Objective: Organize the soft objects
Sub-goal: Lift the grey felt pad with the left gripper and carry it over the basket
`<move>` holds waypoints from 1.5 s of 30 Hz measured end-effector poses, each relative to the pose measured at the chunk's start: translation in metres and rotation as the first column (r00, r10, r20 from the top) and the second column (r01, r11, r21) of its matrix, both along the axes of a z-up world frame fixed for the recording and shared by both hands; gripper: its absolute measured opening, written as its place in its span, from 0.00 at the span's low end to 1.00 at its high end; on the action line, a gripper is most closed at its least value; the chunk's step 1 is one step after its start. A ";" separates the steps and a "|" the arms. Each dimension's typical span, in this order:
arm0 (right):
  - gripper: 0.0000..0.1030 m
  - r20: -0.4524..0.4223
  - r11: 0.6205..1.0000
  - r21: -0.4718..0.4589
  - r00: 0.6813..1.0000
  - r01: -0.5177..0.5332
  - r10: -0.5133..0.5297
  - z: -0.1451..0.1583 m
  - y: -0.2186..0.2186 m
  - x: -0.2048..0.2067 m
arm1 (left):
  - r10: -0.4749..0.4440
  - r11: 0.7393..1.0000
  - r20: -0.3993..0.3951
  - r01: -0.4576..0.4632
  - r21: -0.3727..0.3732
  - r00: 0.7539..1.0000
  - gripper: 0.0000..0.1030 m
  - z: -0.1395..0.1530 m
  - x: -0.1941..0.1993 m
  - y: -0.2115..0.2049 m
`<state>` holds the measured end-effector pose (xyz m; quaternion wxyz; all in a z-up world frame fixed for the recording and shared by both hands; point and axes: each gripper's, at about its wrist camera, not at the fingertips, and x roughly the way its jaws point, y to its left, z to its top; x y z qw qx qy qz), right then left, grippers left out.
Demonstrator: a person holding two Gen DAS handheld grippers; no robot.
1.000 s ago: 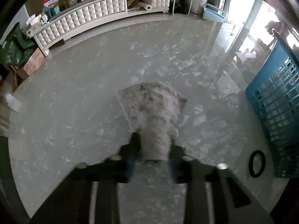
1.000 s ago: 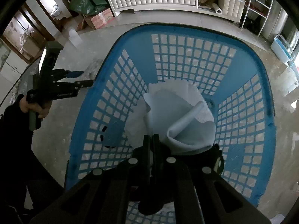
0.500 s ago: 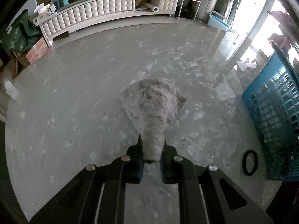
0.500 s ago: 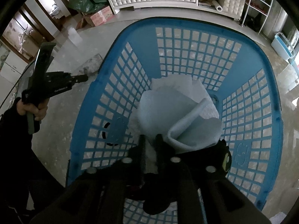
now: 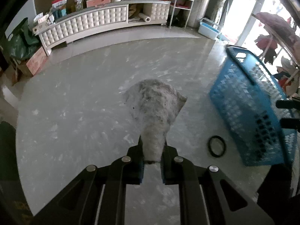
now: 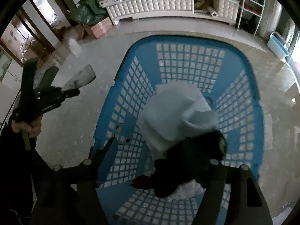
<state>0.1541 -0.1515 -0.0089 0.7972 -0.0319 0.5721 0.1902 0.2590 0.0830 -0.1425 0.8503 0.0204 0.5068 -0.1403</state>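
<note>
Grey and fluffy, the speckled cloth (image 5: pixel 155 108) is pinched at its near end between the left gripper (image 5: pixel 152 155)'s narrow fingers, its far part spread on the marbled tabletop (image 5: pixel 75 112). Right of it, a black ring (image 5: pixel 216 146) lies beside the blue lattice basket (image 6: pixel 187 52). Inside the basket sits a pale folded cloth (image 6: pixel 176 112), half hidden by a dark blurred mass. The right gripper (image 6: pixel 159 163)'s fingers are spread wide, holding nothing.

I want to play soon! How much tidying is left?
Done: a pale blue cloth and something dark lie in the blue basket. In hand: the left gripper clamps the fuzzy grey cloth. Left: dropping it into the basket. The right gripper's jaws are wide open.
</note>
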 end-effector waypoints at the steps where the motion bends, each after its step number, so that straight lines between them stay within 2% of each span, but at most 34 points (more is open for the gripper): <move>1: 0.74 0.007 1.000 0.004 1.000 0.005 -0.005 0.003 -0.003 -0.002 | -0.003 1.000 0.007 0.003 -0.001 1.000 0.11 0.005 -0.004 -0.001; 8: 0.93 0.062 0.998 0.031 0.997 0.053 -0.055 0.023 -0.028 -0.018 | -0.026 1.000 0.053 0.027 -0.014 0.998 0.11 0.046 -0.039 -0.022; 14: 1.00 0.100 0.995 0.038 0.990 0.094 -0.097 0.031 -0.045 -0.035 | -0.058 0.998 0.082 0.060 -0.018 0.995 0.11 0.076 -0.067 -0.044; 21: 1.00 0.139 0.992 0.038 0.982 0.122 -0.126 0.037 -0.063 -0.046 | -0.106 0.994 0.106 0.108 -0.020 0.989 0.11 0.102 -0.089 -0.087; 37: 1.00 0.282 0.984 -0.003 0.944 0.177 -0.169 0.041 -0.083 -0.071 | -0.219 0.975 0.108 0.221 -0.013 0.970 0.11 0.113 -0.092 -0.172; 45: 1.00 0.298 0.981 0.012 0.936 0.194 -0.189 0.037 -0.094 -0.071 | -0.253 0.967 0.077 0.253 0.011 0.964 0.11 0.100 -0.085 -0.198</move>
